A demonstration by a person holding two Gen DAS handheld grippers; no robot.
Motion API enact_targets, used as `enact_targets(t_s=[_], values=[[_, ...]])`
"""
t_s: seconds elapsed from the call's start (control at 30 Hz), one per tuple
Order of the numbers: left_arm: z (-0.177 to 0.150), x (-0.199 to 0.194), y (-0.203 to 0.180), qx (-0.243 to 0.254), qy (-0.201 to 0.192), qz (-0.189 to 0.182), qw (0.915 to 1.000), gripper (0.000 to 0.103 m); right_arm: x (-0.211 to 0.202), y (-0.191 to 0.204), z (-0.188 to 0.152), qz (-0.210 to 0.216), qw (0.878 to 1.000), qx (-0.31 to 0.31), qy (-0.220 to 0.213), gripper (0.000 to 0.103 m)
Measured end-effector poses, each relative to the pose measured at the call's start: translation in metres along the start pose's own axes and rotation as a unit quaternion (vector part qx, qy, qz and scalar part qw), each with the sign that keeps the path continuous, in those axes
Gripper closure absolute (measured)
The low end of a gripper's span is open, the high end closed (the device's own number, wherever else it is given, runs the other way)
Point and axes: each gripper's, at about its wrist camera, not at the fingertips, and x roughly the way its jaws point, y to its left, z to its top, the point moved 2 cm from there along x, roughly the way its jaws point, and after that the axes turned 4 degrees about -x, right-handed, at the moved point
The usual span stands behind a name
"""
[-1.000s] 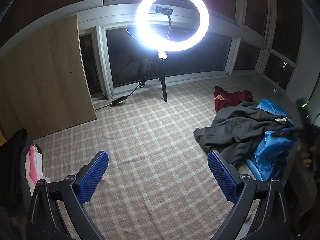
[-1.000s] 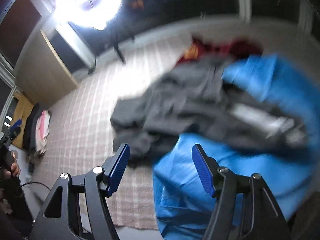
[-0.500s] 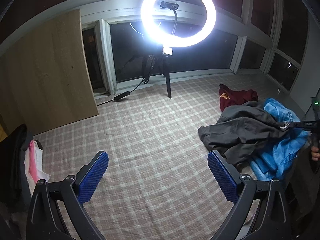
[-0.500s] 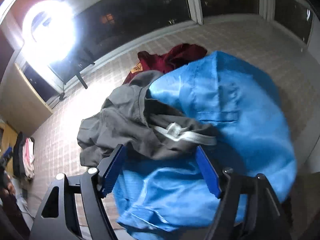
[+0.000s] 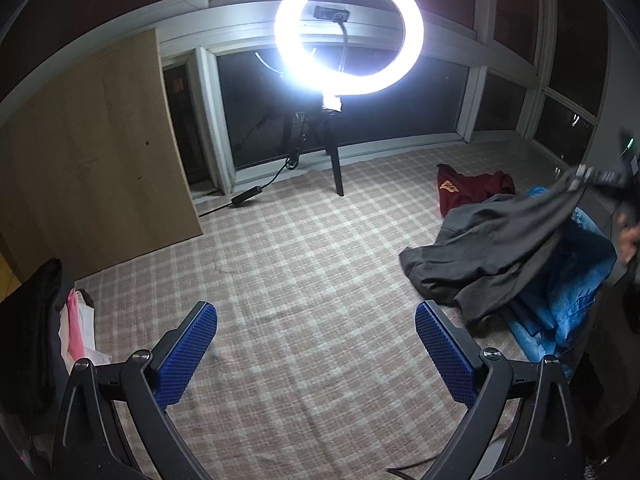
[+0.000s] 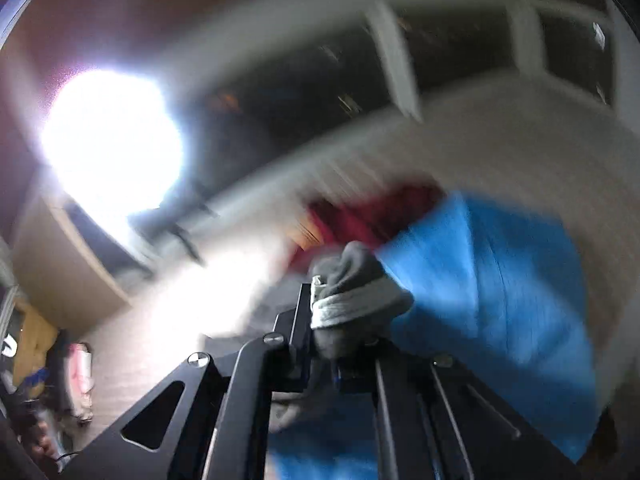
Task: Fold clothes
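Lifting the grey garment (image 5: 500,248) clear of the blue one (image 5: 568,292), right claw (image 6: 320,312) clamped on it; left claw (image 5: 316,344) wide, should pinch its far hem.

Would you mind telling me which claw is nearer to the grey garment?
Right. The right claw is shut on an edge of the grey garment, lifting it. The left claw hangs open over the checked mat, apart from it.
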Motion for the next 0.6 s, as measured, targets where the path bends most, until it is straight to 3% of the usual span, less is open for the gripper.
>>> enact_targets(t_s=[0.03, 0.17, 0.37, 0.47, 0.6], values=[[-0.001, -0.002, 0.003, -0.002, -0.002, 0.000, 1.0000, 0.003, -0.015, 0.016, 0.010, 0.001, 1.000, -0.011, -0.017, 0.096], [-0.004, -0.018, 0.018, -0.007, -0.017, 0.009, 0.9998, 0.003, -0.080, 0.088, 0.041, 0.080, 0.992, -0.047, -0.087, 0.097], [-0.010, -0.055, 0.060, -0.033, -0.050, 0.029, 0.9978, 0.003, -0.190, 0.227, 0.078, 0.173, 0.954, -0.160, -0.186, 0.097], [-0.015, -0.075, 0.083, -0.049, -0.066, 0.041, 0.9957, 0.003, -0.217, 0.285, 0.089, 0.220, 0.936, -0.195, -0.196, 0.097], [-0.025, -0.098, 0.112, -0.071, -0.081, 0.061, 0.9923, 0.003, -0.219, 0.350, 0.086, 0.275, 0.915, -0.233, -0.182, 0.097]])
